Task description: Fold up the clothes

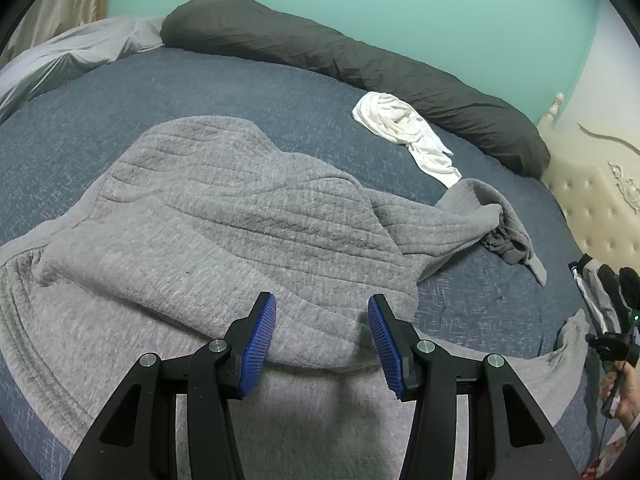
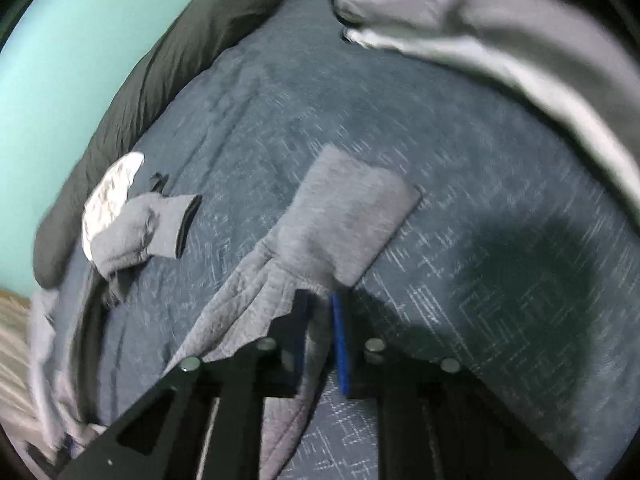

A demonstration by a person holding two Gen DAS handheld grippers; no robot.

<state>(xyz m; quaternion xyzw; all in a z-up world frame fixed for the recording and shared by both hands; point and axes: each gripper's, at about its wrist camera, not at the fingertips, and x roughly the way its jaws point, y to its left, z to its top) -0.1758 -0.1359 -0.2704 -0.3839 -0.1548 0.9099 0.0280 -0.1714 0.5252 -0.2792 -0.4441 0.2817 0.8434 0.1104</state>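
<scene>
A big gray sweatshirt [image 1: 224, 216] lies spread on the dark blue bedspread [image 1: 120, 92], with its body bunched over itself in soft humps and one sleeve [image 1: 472, 216] trailing off to the right, where the cuff curls up near a crumpled white garment [image 1: 404, 128]. A long dark pillow [image 1: 340, 52] lies along the green wall behind them. The left gripper [image 1: 322, 334] hangs low over the near edge of the sweatshirt, pointing across the bed, and its blue fingers [image 1: 260, 344] are wide apart with nothing between them. Off to the right, a hand [image 1: 622, 392] holds the other tool at the side of the bed. In the right wrist view the right gripper [image 2: 322, 320] has its blue fingers [image 2: 340, 344] pinched close together on the other sleeve [image 2: 348, 208], just behind the wide cuff, and the cloth runs down between them. That view is blurry and tilted, so the gripper looks to be moving. It looks like the sleeve-folding step: this sleeve is being carried, most likely to be laid across the body. The next move needs a steady pull so the sleeve lands flat, and the free left gripper could hold the body down or smooth the humps. The thick cloth may slip or bunch.
</scene>
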